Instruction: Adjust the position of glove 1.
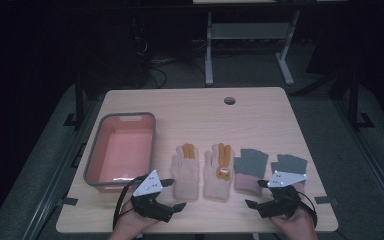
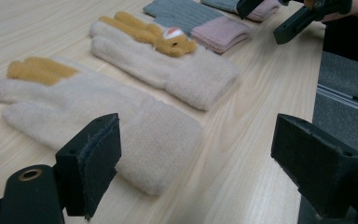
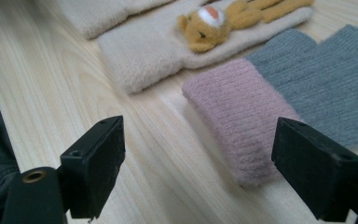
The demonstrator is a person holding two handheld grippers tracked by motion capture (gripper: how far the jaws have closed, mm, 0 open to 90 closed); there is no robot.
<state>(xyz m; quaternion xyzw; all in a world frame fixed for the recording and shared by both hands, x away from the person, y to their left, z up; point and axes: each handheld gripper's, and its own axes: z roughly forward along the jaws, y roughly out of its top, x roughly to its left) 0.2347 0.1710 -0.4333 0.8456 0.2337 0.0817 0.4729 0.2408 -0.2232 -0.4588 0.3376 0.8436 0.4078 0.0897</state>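
Four gloves lie in a row on the wooden table. Two are cream with orange fingers: the left one and the right one, which carries a small orange animal figure. To their right lie two grey gloves with pink cuffs, one in full view and one partly under the right gripper's grey plate. My left gripper stands open just short of the left cream glove's cuff. My right gripper stands open near the pink cuff, holding nothing.
A grey bin with a pink inside stands at the table's left, beside the left gripper. A round cable hole sits near the far edge. Beyond the table are the legs of another desk and a dark floor.
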